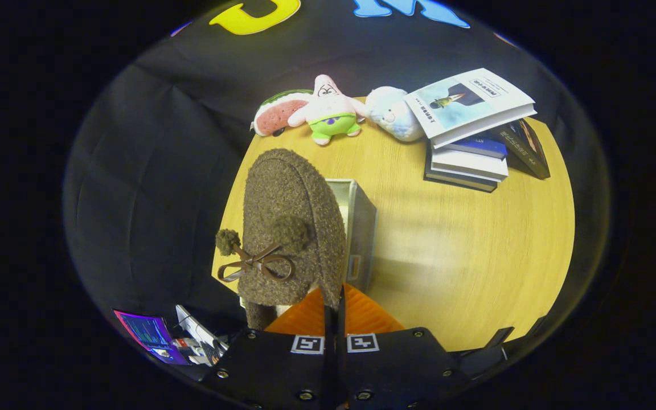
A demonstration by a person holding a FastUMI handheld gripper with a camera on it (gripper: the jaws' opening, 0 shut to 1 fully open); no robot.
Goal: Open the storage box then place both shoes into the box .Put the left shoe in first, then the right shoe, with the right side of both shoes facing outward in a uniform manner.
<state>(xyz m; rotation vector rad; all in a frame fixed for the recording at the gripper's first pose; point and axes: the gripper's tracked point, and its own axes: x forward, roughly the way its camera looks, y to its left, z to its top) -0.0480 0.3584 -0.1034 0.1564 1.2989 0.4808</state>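
Fingers pinched nearly together on the rim of a fuzzy brown shoe, held over the open storage box.

The fingers [333, 310], low in the middle of the frame, stand all but closed, clamping a thin edge of the shoe [291, 228], which hangs just ahead of them with its bow and pom-poms at lower left. It looks soft, light and floppy, so the stiffer collar or sole edge seems the safest hold. Behind the shoe, mid-frame, the grey storage box [359, 228] sits open on the wooden surface [464, 250]; plush toys [331, 114] and stacked books [470, 136] lie beyond, toward the top.
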